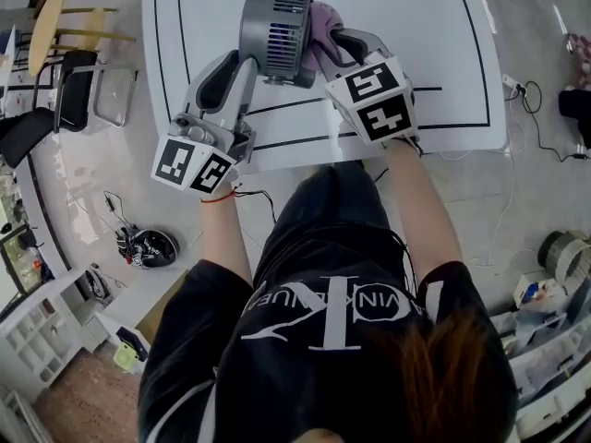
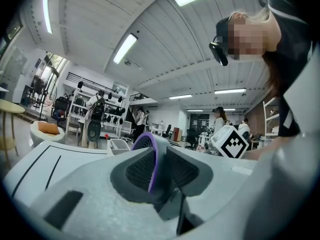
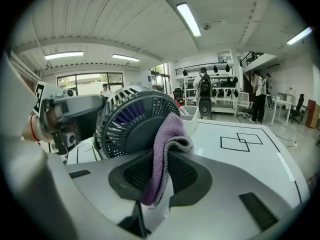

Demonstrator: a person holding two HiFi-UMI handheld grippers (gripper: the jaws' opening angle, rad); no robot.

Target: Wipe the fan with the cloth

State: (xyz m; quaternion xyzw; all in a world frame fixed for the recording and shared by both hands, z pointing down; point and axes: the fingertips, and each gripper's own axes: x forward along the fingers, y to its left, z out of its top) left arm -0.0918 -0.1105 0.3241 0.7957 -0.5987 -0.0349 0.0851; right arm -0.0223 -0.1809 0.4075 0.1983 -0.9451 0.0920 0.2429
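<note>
A: Head view: where's the fan (image 1: 277, 35)?
B: Over the white table (image 1: 443, 53), between both grippers.
A: Left gripper view?
B: The left gripper (image 2: 152, 171) is nearly closed, pinching the fan's rim.
A: Right gripper view?
B: The right gripper (image 3: 161, 176) clamps the purple cloth (image 3: 167, 139), seemingly against the grille (image 3: 120, 116) just ahead-left; open workshop behind.

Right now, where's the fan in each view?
Head view: fan at top centre.
Left gripper view: centre, only its purple-edged rim shows.
Right gripper view: left of centre, behind the cloth.
Shared landmark: the white table with black lines, in all three.
</note>
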